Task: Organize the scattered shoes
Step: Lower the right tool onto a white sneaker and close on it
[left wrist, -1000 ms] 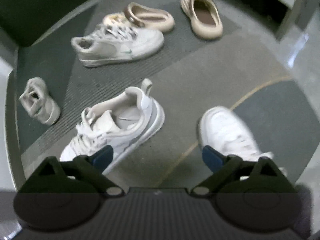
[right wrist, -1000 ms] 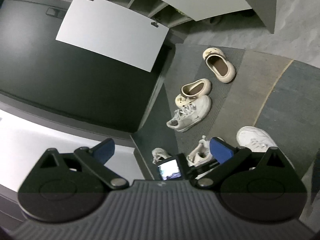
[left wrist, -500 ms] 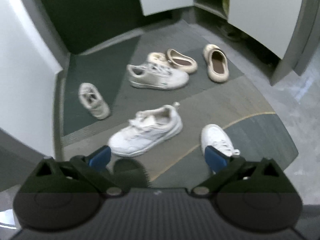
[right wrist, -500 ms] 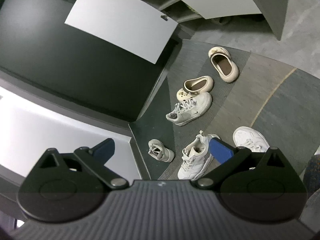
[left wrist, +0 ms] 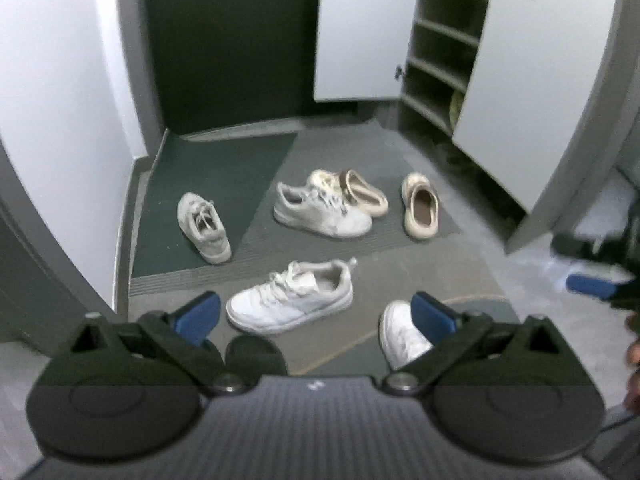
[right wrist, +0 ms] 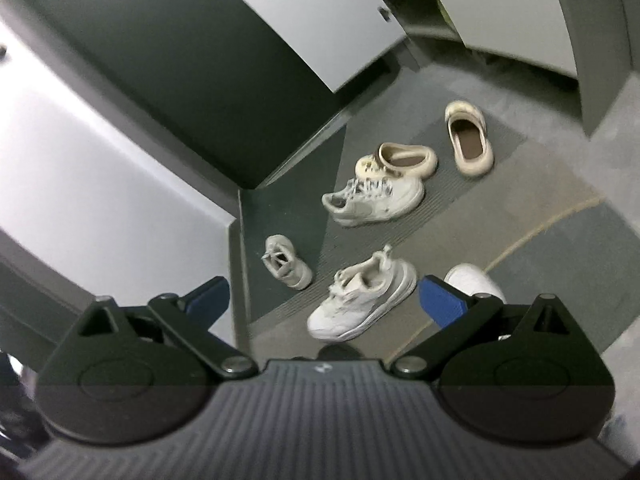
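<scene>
Several shoes lie scattered on the grey entry mat (left wrist: 400, 264). A white sneaker (left wrist: 292, 296) lies nearest, with a second white sneaker (left wrist: 402, 334) partly behind my left gripper's right finger. A grey sneaker (left wrist: 204, 226) lies at the left, a worn white sneaker (left wrist: 320, 212) in the middle, and two beige clogs (left wrist: 362, 192) (left wrist: 420, 204) behind. My left gripper (left wrist: 316, 312) is open and empty, held above the floor. My right gripper (right wrist: 324, 296) is open and empty, also high above the shoes; the nearest white sneaker (right wrist: 360, 298) shows between its fingers.
An open shoe cabinet (left wrist: 436, 52) with shelves stands at the back right, its white doors (left wrist: 532, 80) swung out. A dark door (left wrist: 232, 40) is at the back and a white wall (left wrist: 60, 100) at the left. The right gripper's blue pad (left wrist: 596, 284) shows at the right edge.
Both grippers have risen and drawn back from the shoes, so the shoes look smaller and the cabinet and door have come into view. Both stay open.
</scene>
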